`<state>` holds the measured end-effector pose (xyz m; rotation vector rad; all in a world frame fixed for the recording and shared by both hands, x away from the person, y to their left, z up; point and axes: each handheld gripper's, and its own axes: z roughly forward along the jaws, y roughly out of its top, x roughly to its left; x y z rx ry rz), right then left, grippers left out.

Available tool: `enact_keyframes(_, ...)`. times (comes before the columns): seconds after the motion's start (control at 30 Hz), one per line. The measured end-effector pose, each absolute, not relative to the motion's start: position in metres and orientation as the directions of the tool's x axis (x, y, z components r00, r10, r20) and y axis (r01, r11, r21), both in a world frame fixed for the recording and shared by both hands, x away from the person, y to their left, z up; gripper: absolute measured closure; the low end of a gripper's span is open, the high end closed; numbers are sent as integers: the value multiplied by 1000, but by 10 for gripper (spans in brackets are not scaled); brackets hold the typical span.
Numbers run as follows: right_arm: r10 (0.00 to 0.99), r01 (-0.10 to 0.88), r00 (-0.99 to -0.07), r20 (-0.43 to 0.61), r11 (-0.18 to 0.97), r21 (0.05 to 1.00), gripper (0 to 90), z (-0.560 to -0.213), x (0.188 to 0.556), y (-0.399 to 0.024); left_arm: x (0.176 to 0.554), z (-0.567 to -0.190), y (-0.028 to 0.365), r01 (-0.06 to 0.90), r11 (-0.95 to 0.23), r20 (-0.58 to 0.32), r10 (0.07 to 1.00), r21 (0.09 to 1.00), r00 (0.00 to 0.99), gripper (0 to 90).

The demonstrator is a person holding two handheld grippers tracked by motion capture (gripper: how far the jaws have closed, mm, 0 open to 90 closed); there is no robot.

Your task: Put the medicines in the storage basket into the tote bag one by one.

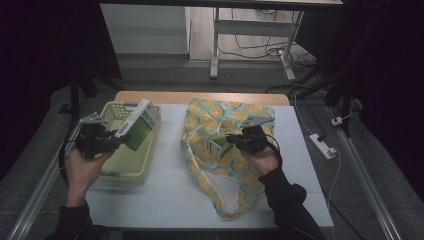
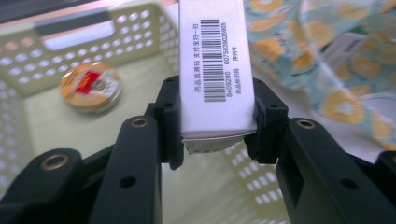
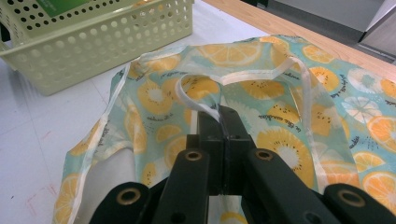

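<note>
Fabric of the fruit-print bag [image 1: 225,165] lies on the white table [image 1: 165,195], right of centre. The right gripper [image 1: 239,140] is closed tight on its white trim [image 3: 205,109], probably to keep the mouth open, where a small carton [image 1: 219,148] already sits. At left, the left gripper [image 1: 116,136] clamps a white-and-green box [image 2: 215,70] above the yellow basket [image 1: 131,167]. A round tin [image 2: 91,87] rests inside. The basket's right wall stands between box and bag.

The white box [image 2: 217,70] bears a barcode reading 8409280 0075030826905 (Chinese print beside it).
</note>
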<state>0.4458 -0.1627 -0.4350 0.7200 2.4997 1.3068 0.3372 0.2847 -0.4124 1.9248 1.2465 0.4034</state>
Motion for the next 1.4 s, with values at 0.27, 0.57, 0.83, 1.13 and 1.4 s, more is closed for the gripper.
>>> enact_keyframes(0.27,520,316,-854,23,484,816,895,-435,446,-162,334,-404,268,598,-240,-161,828,764,537,619)
enact_keyframes(0.57,520,315,-854,21,484,817,895,-435,446,-162,333,-400,233,566,-333,-147,755,754,640,619)
enact_keyframes(0.83,522,317,-853,24,480,818,895,-435,446,-163,334,-403,210,556,-383,-180,682,738,709,618)
enact_keyframes(1.13,522,313,-853,21,478,821,895,-434,446,-163,334,-407,184,540,-449,-191,616,711,764,618)
enact_keyframes(1.4,519,307,-855,16,482,821,895,-434,445,-162,337,-417,165,542,-503,-201,581,673,789,618)
